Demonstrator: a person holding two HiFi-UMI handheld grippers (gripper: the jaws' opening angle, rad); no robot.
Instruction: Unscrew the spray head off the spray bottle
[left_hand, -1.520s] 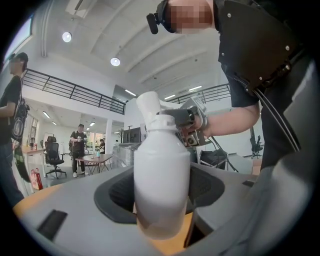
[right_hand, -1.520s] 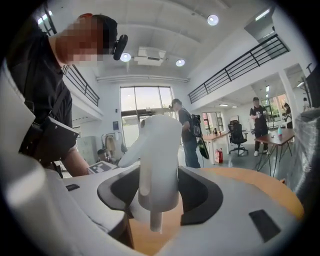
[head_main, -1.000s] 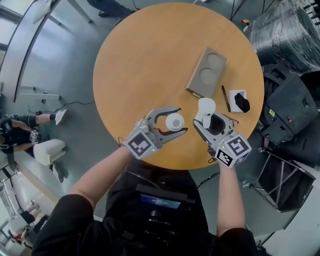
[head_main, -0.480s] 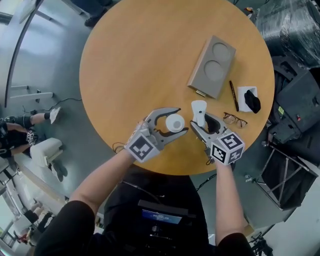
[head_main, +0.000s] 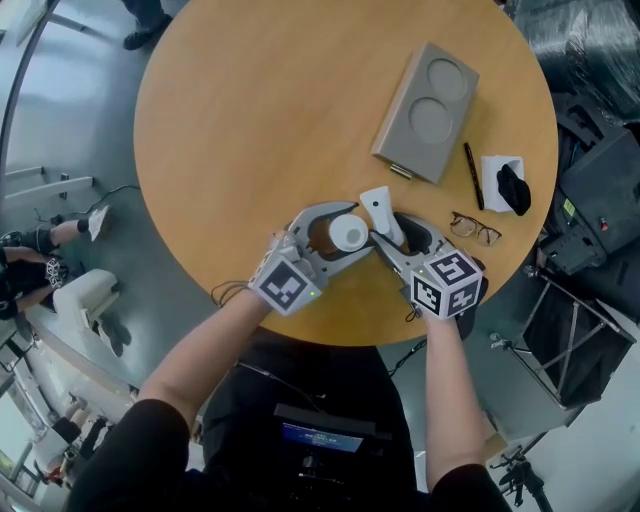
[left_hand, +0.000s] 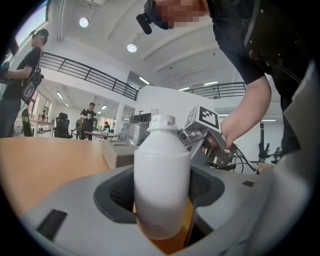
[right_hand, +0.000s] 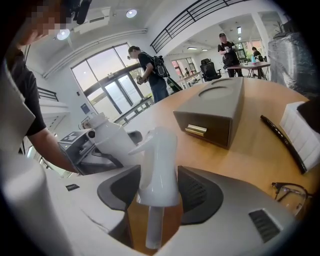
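The white spray bottle (head_main: 348, 235) has no head on it, and its bare threaded neck (left_hand: 162, 122) points up. My left gripper (head_main: 352, 233) is shut on the bottle's body (left_hand: 161, 180), low over the round wooden table (head_main: 250, 130). My right gripper (head_main: 388, 226) is shut on the separate white spray head (head_main: 378, 210), just right of the bottle. The head's nozzle and dip tube (right_hand: 154, 227) show between the pads, the tube hanging down. Whether the bottle's base touches the table is hidden.
A grey box (head_main: 425, 100) with two round recesses lies beyond the grippers. A black pen (head_main: 472, 175), a white pad with a black object (head_main: 505, 185) and a pair of glasses (head_main: 468, 228) lie near the table's right edge. People stand in the background.
Both grippers have sunk toward the table top with their loads. The spray head now sits closer to the bottle than before.
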